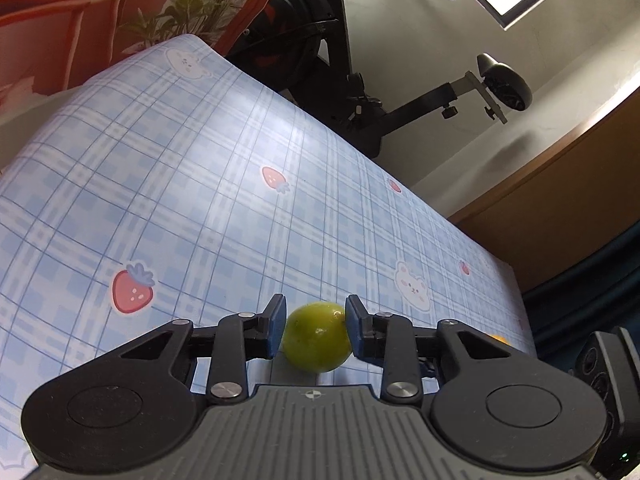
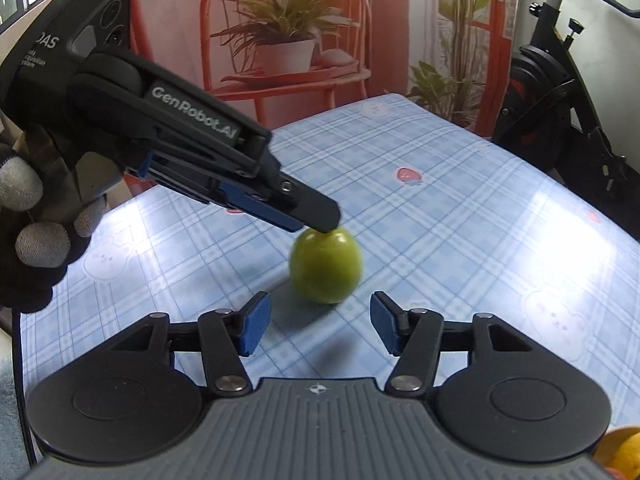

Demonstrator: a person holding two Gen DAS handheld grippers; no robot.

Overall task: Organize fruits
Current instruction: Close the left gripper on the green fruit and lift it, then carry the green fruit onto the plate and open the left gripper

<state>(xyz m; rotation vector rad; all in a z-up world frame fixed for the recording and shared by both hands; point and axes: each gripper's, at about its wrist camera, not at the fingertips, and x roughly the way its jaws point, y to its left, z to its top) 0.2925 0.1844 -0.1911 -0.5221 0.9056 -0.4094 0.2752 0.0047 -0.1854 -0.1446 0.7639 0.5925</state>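
In the left wrist view our left claw (image 1: 316, 326) has its blue pads (image 1: 277, 326) pressed against both sides of a green fruit (image 1: 316, 338), gripping it where it sits on the bench (image 1: 200, 184). Just right of that claw the edge of an orange fruit (image 1: 498, 338) peeks out, mostly hidden. In the right wrist view our right claw (image 2: 318, 326) stands open with nothing between its pads; the fruit (image 2: 326, 266) lies just ahead of its tips, apart from them. Our gloved left hand (image 2: 36, 220) holds the left claw, which reaches in from the left and down onto the top of the fruit. Beyond the bench stand an exercise bike (image 2: 560, 92) and a backdrop of plants (image 2: 280, 20).
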